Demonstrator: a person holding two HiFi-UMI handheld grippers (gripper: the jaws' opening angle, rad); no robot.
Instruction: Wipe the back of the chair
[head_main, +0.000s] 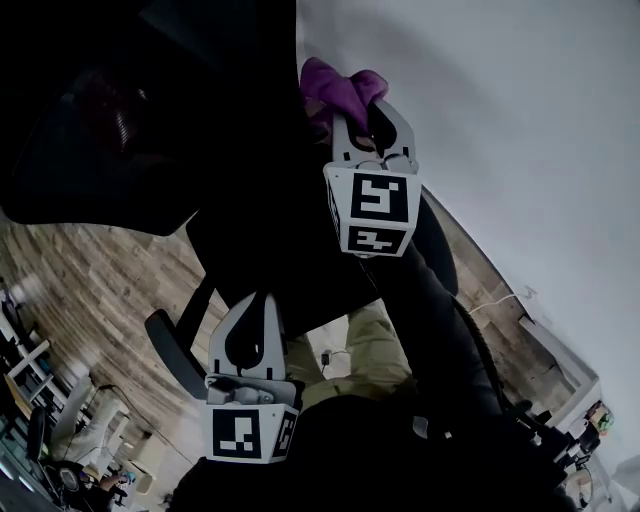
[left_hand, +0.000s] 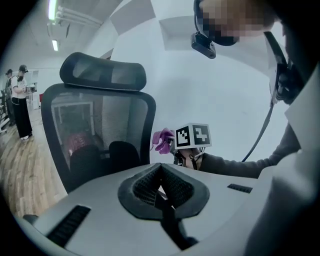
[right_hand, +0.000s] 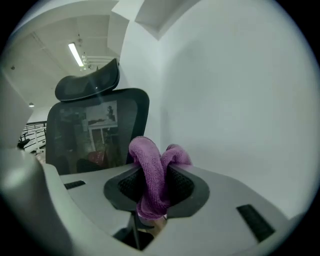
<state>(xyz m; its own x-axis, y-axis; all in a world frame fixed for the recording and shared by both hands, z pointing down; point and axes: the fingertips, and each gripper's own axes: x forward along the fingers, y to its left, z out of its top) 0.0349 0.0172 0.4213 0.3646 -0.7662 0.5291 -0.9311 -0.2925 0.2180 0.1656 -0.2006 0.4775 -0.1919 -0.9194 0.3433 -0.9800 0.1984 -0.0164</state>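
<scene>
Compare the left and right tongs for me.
The right tongs clamp a purple cloth; the left tongs are shut on nothing. The right tongs reach ahead to the edge of the chair back; the left tongs hang behind them. Both are closed and face it.

Both tools share 1 build: a pale grey shell split into 2 jaws, each lined with a black ribbed pad (left_hand: 176, 186). Behind the jaws, the left gripper (head_main: 253, 298) and the right gripper (head_main: 362, 108) each carry a white cube (head_main: 250, 433) printed with black square markers. A narrow black slot (left_hand: 70, 225) flanks the pads on either side. Behind the tools, the person wears a dark grey sleeve (left_hand: 235, 167), khaki trousers (head_main: 372, 352) and a black head camera (left_hand: 204, 44) with a thin dark cable (left_hand: 261, 135).
</scene>
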